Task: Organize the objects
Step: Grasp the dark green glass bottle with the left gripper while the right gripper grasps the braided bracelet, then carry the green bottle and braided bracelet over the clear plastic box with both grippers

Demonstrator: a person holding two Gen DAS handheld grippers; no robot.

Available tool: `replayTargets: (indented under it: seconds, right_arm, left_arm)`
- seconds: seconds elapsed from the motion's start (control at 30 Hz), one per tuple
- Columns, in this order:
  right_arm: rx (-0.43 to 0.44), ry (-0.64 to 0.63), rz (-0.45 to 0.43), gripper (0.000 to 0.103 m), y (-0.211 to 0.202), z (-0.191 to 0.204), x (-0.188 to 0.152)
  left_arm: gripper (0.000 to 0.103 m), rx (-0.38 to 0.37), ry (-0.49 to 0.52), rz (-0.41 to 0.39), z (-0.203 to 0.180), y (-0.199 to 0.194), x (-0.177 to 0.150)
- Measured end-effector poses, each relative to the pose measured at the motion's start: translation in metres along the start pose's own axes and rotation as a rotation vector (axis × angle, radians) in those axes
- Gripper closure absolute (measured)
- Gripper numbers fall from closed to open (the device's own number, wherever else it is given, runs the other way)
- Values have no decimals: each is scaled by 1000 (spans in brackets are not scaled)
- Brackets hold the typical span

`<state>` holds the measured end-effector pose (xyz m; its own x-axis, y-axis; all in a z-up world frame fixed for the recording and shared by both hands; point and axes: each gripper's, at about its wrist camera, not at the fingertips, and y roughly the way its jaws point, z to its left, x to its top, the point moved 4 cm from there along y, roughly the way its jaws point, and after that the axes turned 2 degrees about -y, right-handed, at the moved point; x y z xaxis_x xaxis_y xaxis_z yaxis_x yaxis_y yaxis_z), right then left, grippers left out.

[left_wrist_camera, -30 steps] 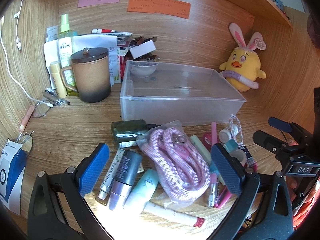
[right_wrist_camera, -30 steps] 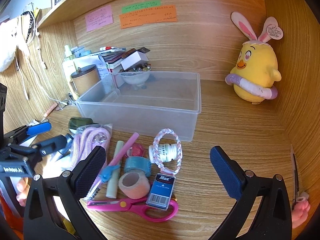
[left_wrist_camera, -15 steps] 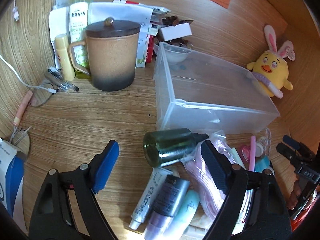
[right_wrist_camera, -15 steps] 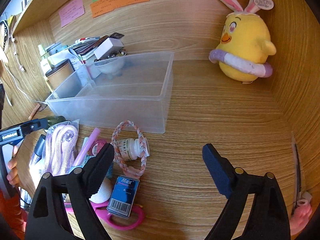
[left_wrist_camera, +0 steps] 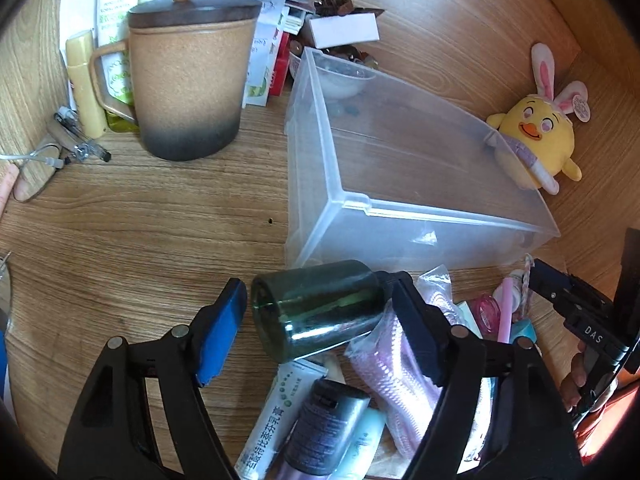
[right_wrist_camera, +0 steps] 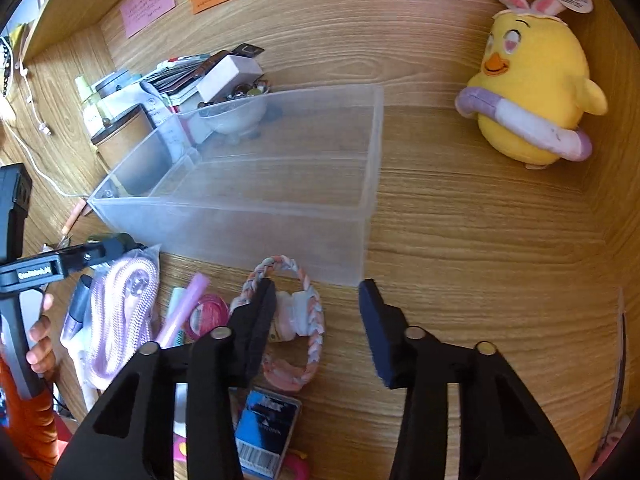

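Observation:
A clear plastic bin (left_wrist_camera: 400,216) stands empty on the wooden desk; it also shows in the right wrist view (right_wrist_camera: 280,208). My left gripper (left_wrist_camera: 320,324) is open, its jaws on either side of a dark green glass bottle (left_wrist_camera: 316,312) lying on its side, not closed on it. Beside it lie a bagged pink rope (left_wrist_camera: 400,356) and several tubes (left_wrist_camera: 320,428). My right gripper (right_wrist_camera: 320,320) is open over a small white bottle (right_wrist_camera: 296,312) wrapped by a braided bracelet (right_wrist_camera: 308,344); its left finger covers part of them.
A lidded brown mug (left_wrist_camera: 188,76) and papers stand at the back left. A yellow chick plush (right_wrist_camera: 532,92) sits at the back right. A blue staple box (right_wrist_camera: 266,432), pink scissors, tape rolls and a pink pen (right_wrist_camera: 180,312) lie near the front.
My left gripper has moved forward and down until its jaws flank the green bottle. My right gripper has moved forward and left onto the white bottle and bracelet, its jaws narrower.

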<state>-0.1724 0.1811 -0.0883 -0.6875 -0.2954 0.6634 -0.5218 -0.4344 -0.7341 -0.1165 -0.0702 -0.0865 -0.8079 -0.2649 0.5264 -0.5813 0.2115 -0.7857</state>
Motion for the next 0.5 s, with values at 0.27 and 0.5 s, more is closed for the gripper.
replayTargets:
  seconds: [0.27,0.5]
  right_arm:
    - [13,-19,-16,94,0,7,3]
    - [-20,-23,-64,97,-19,5,-1]
  left_arm:
    - [39,11,6,-32,2,-8,-6]
    - [39,55,18,-105,5,-31,-13]
